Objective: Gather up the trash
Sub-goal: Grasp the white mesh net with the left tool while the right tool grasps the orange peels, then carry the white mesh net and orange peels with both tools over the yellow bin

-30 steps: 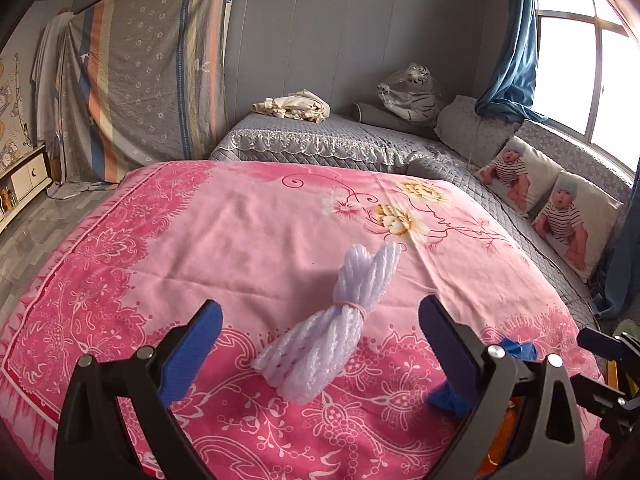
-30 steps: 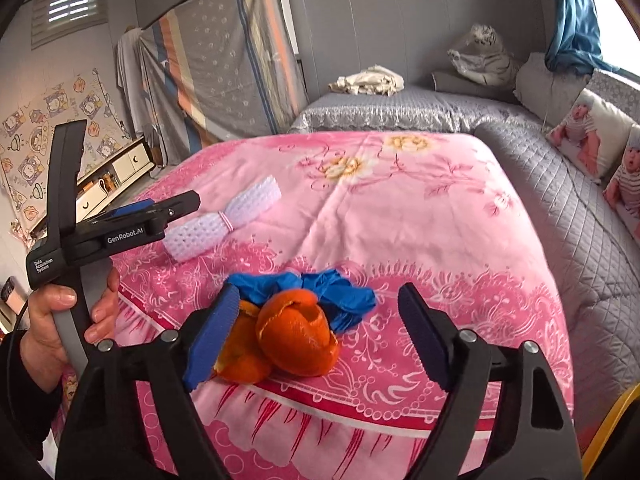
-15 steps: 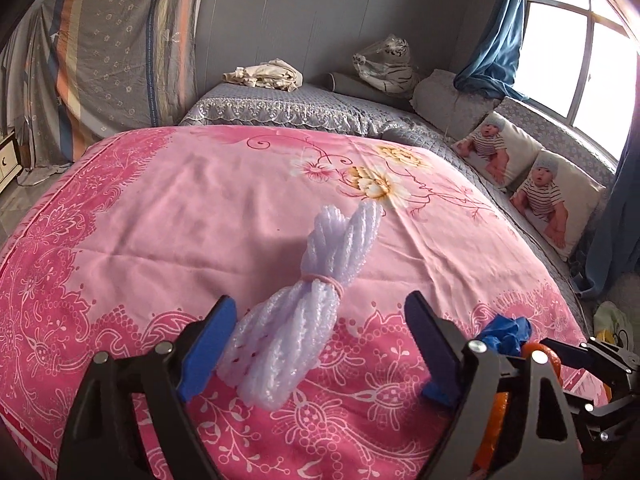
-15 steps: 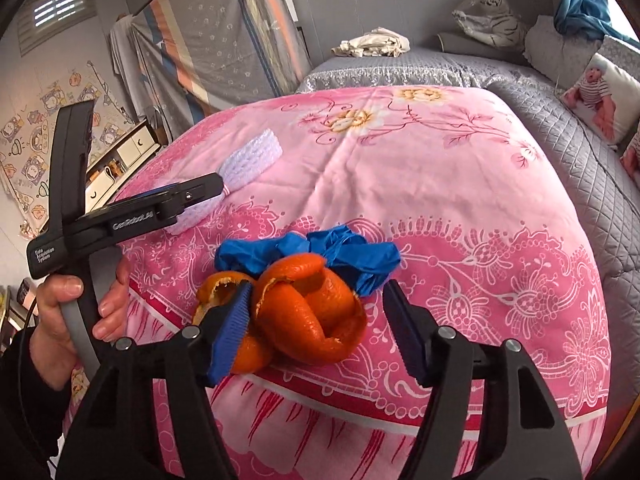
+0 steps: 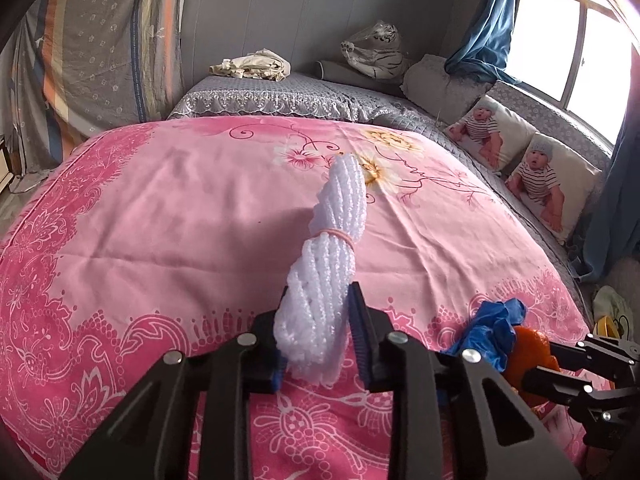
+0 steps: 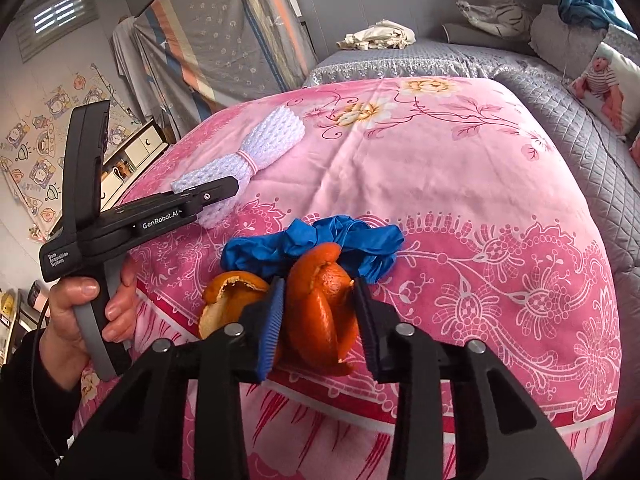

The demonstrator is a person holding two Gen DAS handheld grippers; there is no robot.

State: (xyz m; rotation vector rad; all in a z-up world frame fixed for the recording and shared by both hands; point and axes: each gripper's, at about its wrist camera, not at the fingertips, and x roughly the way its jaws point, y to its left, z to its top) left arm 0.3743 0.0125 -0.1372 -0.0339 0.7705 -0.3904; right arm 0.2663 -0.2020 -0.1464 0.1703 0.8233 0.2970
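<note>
A white foam net sleeve (image 5: 340, 216), bound with a pink rubber band, lies on the pink flowered bedspread (image 5: 160, 220). My left gripper (image 5: 316, 312) is closing on its near end, and the blue pads squeeze it from both sides. In the right wrist view the same net (image 6: 260, 148) runs out past the left gripper (image 6: 228, 190). My right gripper (image 6: 320, 292) is closing on a curled orange peel (image 6: 320, 320), both pads against it. A second peel piece (image 6: 228, 296) lies just left of it, and a crumpled blue glove (image 6: 320, 236) just behind.
The bedspread's front edge drops off right under the peels. A person's hand (image 6: 80, 300) holds the left gripper's handle. A grey quilted bed (image 5: 280, 96) with folded cloth, a tiger plush (image 5: 376, 52) and baby-print pillows (image 5: 552, 184) lies beyond. A window is at the right.
Both grippers went from wide open to pinched. The left one moved forward and down over the net's near end. The right one closed around the orange peel.
</note>
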